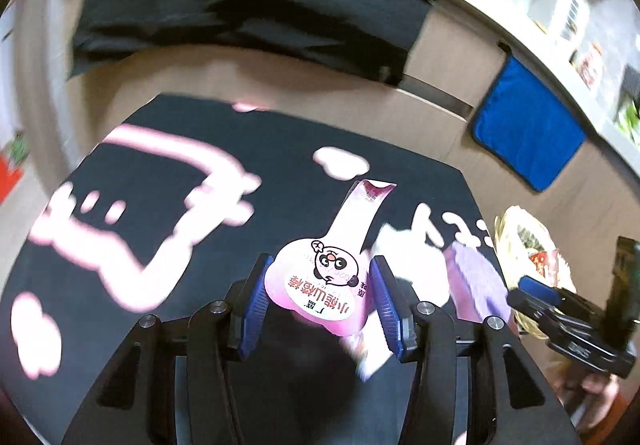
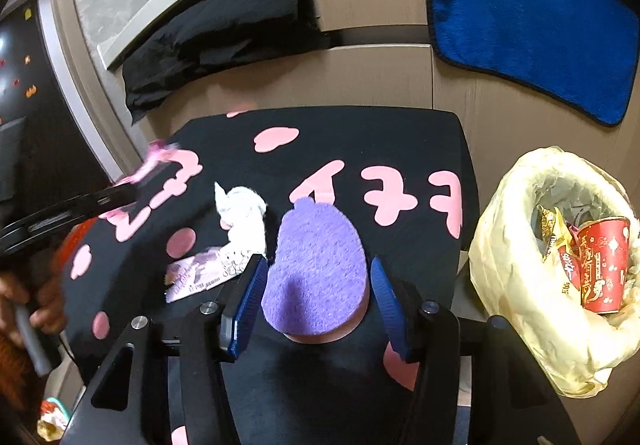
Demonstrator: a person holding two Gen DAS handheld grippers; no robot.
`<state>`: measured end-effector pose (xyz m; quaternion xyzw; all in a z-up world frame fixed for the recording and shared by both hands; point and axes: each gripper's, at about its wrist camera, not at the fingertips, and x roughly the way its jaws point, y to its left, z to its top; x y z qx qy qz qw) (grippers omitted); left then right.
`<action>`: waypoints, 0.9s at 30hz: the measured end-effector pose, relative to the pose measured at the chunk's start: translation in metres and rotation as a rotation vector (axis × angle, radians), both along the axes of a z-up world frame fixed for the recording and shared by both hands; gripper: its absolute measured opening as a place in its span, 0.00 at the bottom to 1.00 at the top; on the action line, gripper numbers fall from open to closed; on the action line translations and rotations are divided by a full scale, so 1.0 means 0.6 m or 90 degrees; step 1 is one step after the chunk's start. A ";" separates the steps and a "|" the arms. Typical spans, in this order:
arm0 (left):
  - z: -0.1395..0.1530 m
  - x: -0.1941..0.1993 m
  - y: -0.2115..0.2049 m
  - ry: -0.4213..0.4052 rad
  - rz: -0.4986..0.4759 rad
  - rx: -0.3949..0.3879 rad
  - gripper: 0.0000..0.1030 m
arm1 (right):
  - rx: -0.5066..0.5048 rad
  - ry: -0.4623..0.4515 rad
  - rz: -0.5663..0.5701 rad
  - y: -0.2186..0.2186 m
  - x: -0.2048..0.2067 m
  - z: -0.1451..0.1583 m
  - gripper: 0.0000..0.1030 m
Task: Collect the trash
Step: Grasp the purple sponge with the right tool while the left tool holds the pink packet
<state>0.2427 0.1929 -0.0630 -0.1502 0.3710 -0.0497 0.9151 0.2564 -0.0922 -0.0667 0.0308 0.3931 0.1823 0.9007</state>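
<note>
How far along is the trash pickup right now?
Done: a red cup and wrappers lie in the lined bin. In hand: the left gripper holds a pink jelly pouch. Left: a crumpled tissue and a flat wrapper on the table; the purple sponge sits ungripped between the right fingers.

a lived-in home, by the look of it, likely a kitchen corner. a pale counter edge (image 2: pixel 168 25) curves along beige cabinet fronts (image 2: pixel 360 77), with a blue towel (image 2: pixel 528 33) and a black cloth (image 2: pixel 216 41) draped over it. a low table wears a black cover with pink lettering (image 2: pixel 360 149). beside it stands a bin lined with a yellowish bag (image 2: pixel 516 245), holding snack wrappers and a red paper cup (image 2: pixel 604 261).
</note>
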 end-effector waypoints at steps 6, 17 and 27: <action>-0.017 -0.071 0.032 0.021 0.032 -0.065 0.48 | 0.000 0.003 -0.031 0.000 0.004 -0.020 0.52; -0.005 -0.106 0.028 0.009 0.046 -0.062 0.49 | 0.041 0.027 -0.023 -0.008 0.010 -0.039 0.38; -0.005 -0.119 0.027 0.006 0.034 -0.084 0.48 | -0.009 -0.047 0.052 0.063 -0.014 0.018 0.36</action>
